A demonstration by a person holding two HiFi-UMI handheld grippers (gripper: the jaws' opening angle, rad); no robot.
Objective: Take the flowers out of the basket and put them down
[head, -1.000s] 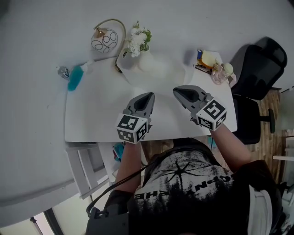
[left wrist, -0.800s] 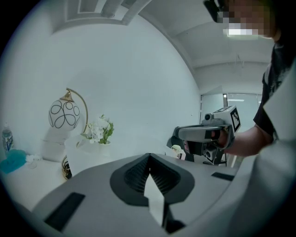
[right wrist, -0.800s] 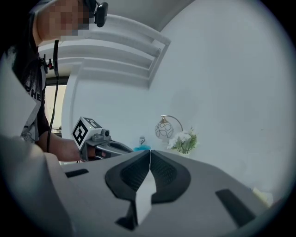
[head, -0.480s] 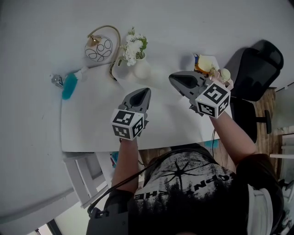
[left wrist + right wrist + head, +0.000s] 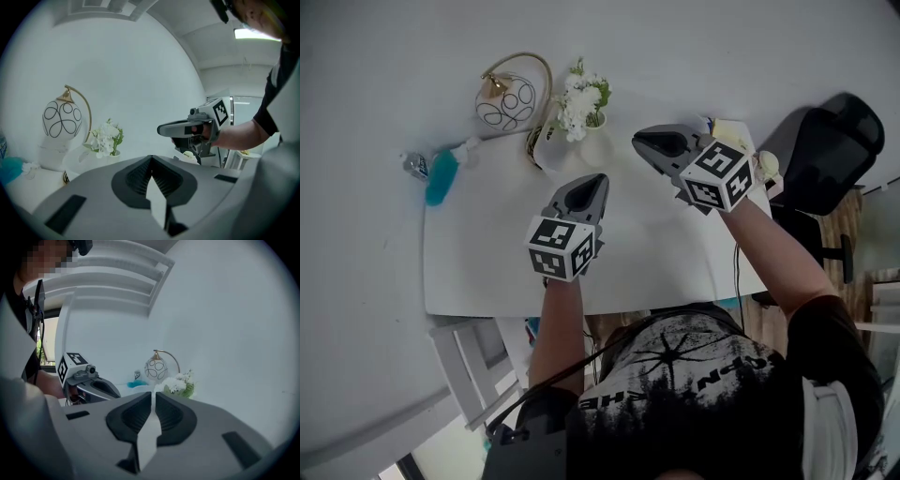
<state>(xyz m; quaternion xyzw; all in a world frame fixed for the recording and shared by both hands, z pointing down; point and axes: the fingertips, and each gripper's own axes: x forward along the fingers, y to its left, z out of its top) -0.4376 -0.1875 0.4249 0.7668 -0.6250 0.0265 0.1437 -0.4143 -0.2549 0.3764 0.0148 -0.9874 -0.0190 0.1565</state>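
Only gripper views show jaws — left hand-held gripper, right hand-held gripper clenched, empty.

White table against white wall; black chair; wooden floor.

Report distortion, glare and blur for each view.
Head view: even soft light, sharp, table edges bowed by the wide lens. Left gripper view: fisheye circle with black corners, ceiling light blown out at upper right. Right gripper view: same fisheye circle, flowers small but sharp.
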